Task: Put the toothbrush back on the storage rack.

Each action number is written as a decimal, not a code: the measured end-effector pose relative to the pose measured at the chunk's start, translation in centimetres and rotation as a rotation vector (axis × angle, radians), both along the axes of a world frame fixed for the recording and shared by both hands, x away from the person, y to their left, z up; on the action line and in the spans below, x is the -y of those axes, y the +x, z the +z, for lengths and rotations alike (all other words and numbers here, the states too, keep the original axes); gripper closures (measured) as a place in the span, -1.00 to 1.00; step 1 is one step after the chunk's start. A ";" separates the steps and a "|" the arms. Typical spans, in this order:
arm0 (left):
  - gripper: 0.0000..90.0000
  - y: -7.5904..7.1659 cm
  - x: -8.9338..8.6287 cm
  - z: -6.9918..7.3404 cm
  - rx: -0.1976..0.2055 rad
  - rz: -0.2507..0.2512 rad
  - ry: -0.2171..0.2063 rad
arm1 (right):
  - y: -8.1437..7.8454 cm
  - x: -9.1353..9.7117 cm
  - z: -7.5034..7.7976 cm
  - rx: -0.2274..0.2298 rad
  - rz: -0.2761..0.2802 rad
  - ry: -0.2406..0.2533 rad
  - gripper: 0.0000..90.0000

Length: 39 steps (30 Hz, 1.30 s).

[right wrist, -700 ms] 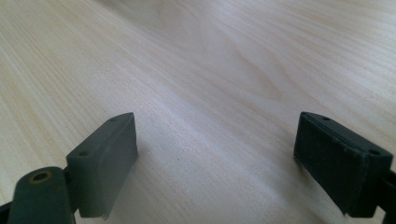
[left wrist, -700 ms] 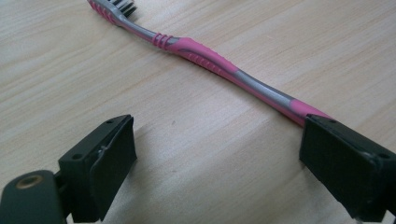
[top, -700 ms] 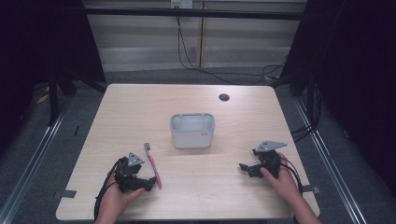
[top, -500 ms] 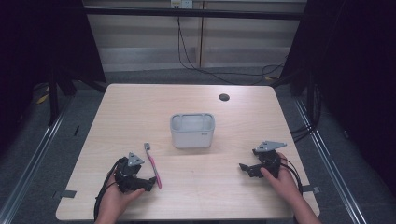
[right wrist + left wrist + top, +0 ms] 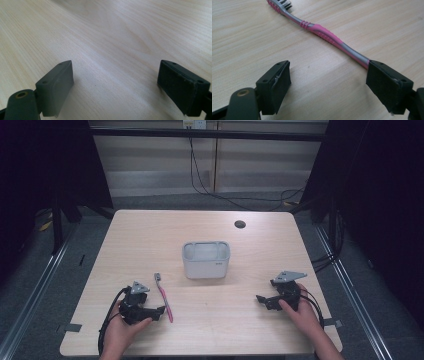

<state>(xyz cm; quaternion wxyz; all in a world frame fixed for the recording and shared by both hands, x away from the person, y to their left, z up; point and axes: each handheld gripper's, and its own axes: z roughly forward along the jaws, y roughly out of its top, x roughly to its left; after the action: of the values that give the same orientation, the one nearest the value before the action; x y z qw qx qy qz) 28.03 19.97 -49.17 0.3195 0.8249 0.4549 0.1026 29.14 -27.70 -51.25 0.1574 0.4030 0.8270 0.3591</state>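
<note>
Pink and grey toothbrush (image 5: 163, 297) lying flat on the bench (image 5: 150, 235), bristle end pointing toward the far side, handle end reaching back toward the near edge; just in front of and to the left of the white rectangular holder (image 5: 206, 259), apart from it. Left hand-held gripper (image 5: 159, 310) right beside the handle end, jaws spread wide, nothing pinched. Seen close in the left gripper view: toothbrush (image 5: 324, 33) running diagonally across the wood, its tail tucked behind the right-hand jaw, whether touching it hard to tell; left-hand jaw well clear. Compared with the earlier high views, no visible shift of brush, holder or either hand, so probably the pause before closing on the handle, grasp not yet made. Right hand-held gripper (image 5: 263, 301) resting on the bench well apart to the right of the holder, jaws likewise spread; in the right gripper view just bare wood grain (image 5: 105, 35) between them. Small dark round hole (image 5: 240, 224) near the far edge, visible from the high view
</note>
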 end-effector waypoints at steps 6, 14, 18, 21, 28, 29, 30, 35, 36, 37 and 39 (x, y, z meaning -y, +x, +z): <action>-0.54 1.0 -0.2 0.7 -0.008 0.036 0.010 | 0.0 0.0 0.0 0.000 0.000 0.000 -0.71; -0.46 2.8 0.2 1.6 -0.035 0.084 -0.003 | 0.0 0.0 0.0 -0.001 -0.001 0.001 -0.71; -0.42 3.7 0.5 1.8 -0.066 0.102 -0.006 | 0.0 0.0 0.0 0.000 0.000 0.000 -0.71; -0.39 4.2 0.9 1.9 -0.088 0.119 -0.011 | 0.0 0.0 0.0 0.000 0.000 0.000 -0.71; -0.31 5.1 1.4 2.0 -0.123 0.149 -0.008 | 0.0 0.0 0.0 0.000 0.000 0.000 -0.71; -0.29 5.2 1.4 2.0 -0.122 0.154 -0.003 | 0.0 0.0 0.0 0.000 0.000 0.000 -0.71; -0.28 5.4 1.5 2.0 -0.130 0.157 -0.001 | 0.0 0.0 0.0 0.000 0.000 0.000 -0.71; -0.17 5.9 1.8 1.9 -0.164 0.166 0.013 | 0.0 0.0 0.0 0.000 0.000 0.000 -0.71; -0.14 6.0 1.9 1.9 -0.164 0.168 0.024 | 0.0 0.0 0.0 0.000 0.000 0.000 -0.71; -0.12 6.1 2.0 1.9 -0.165 0.171 0.035 | 0.0 0.0 0.0 0.000 0.000 0.000 -0.71; -0.07 6.2 2.1 1.9 -0.174 0.178 0.045 | 0.0 0.0 0.0 0.000 0.000 0.000 -0.71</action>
<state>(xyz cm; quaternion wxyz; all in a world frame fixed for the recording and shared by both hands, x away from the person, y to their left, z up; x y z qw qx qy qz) 34.25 17.84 -47.28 0.2499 0.7941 0.5497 0.0690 29.15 -27.70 -51.25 0.1572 0.4028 0.8271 0.3591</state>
